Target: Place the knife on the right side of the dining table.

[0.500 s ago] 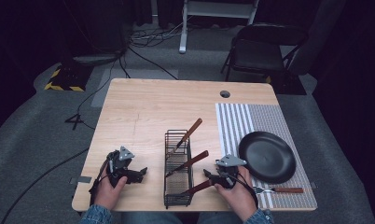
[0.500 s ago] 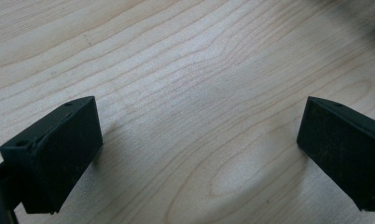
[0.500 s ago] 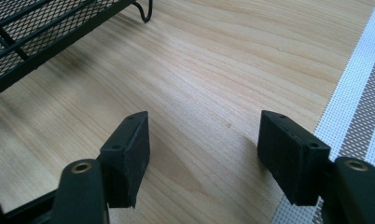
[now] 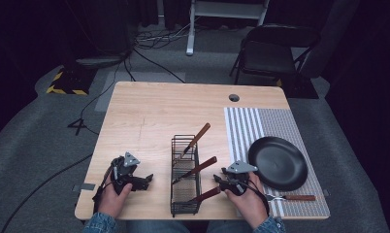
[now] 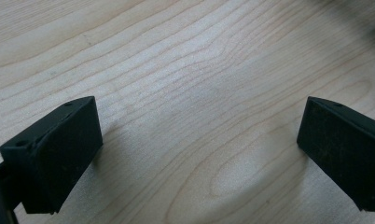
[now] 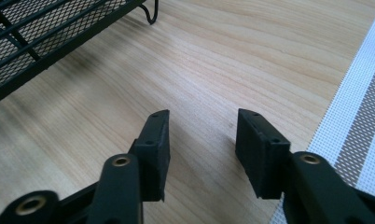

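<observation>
While both grippers rest low over the wooden table (image 4: 149, 116), the counts stand thus: one black wire rack (image 4: 185, 175) holding three wooden-handled utensils (image 4: 198, 136), one black pan (image 4: 277, 162) on one striped mat (image 4: 275, 124), and one fork (image 4: 290, 197) lying on that mat just below the pan. Left gripper (image 4: 147, 180) has its jaws spread wide over bare wood, gripping nothing. Right gripper (image 4: 217, 180), just beside the rack's near right corner, has its jaws parted with nothing between them. Compared with half a second ago, nothing on the table has shifted, and both hands sit in about the same places.
</observation>
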The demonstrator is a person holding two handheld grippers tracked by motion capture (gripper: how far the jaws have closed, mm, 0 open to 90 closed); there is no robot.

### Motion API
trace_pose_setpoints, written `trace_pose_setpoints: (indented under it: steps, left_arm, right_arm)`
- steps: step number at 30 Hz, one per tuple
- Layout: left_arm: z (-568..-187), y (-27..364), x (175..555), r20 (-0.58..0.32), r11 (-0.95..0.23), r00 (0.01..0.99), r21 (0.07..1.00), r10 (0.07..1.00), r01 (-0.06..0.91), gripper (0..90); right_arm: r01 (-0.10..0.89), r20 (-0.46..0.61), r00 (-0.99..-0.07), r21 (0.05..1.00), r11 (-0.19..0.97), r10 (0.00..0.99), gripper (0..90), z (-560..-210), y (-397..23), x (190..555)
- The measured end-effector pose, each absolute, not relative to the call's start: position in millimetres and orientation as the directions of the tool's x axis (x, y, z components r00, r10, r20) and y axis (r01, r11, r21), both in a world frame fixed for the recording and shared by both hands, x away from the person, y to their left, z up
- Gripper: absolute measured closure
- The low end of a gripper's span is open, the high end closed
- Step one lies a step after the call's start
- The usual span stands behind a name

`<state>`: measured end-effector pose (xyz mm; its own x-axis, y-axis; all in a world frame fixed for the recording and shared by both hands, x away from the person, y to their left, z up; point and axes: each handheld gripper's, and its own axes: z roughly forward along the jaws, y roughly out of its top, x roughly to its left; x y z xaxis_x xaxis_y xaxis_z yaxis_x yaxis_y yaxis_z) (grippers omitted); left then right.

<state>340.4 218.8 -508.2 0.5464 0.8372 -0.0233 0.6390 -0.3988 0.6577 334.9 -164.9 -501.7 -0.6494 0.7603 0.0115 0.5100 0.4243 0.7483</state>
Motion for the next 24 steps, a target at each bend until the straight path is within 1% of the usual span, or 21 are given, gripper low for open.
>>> trace_pose_setpoints:
  steps: [12, 19, 24]
  left_arm:
    - [-508.1, 218.8, 340.4, -0.023, -0.399, 0.546, 0.657, 0.837, 0.639, 0.2]
    - [-508.1, 218.9, 340.4, -0.023, -0.399, 0.546, 0.657, 0.837, 0.639, 0.2]
    - [-508.1, 218.8, 340.4, -0.023, -0.399, 0.546, 0.657, 0.837, 0.639, 0.2]
  right_arm:
    - [0.516, 0.112, -0.662, 0.785, 0.342, 0.741, 54.5, -459.4, -176.0, 344.6]
    - [0.506, 0.139, -0.668, 0.805, 0.309, 0.731, 54.4, -438.2, -182.7, 352.0]
    - [0.481, 0.120, -0.684, 0.815, 0.322, 0.720, 54.4, -423.6, -182.5, 354.9]
